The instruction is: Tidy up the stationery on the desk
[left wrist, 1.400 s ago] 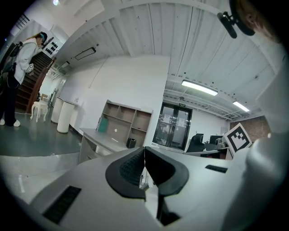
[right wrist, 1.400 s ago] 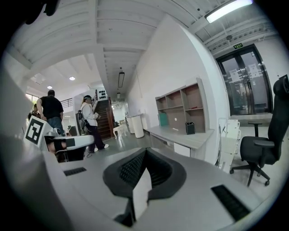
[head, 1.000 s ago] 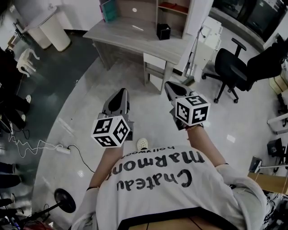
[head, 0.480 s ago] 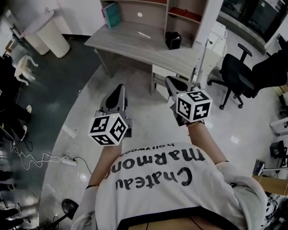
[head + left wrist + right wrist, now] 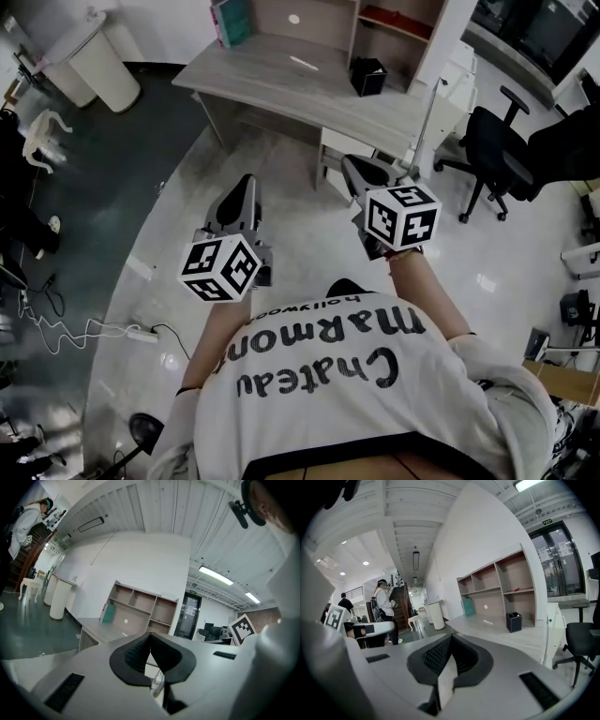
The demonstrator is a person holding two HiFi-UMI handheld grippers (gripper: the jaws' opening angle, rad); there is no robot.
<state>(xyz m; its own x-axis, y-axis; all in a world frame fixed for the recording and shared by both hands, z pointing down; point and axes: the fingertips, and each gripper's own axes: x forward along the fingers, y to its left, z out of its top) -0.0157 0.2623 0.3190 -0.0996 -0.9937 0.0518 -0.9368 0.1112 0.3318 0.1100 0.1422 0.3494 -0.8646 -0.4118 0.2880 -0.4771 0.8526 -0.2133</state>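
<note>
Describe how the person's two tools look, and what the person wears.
The left tool and right tool are alike: grey tapering bodies, black ribbed pads, a white cube with black square markers behind. The person wears a white T-shirt with black lettering.

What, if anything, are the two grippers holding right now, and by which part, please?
Nothing is held: the left gripper and the right gripper are both shut and empty, away from the desk.
</note>
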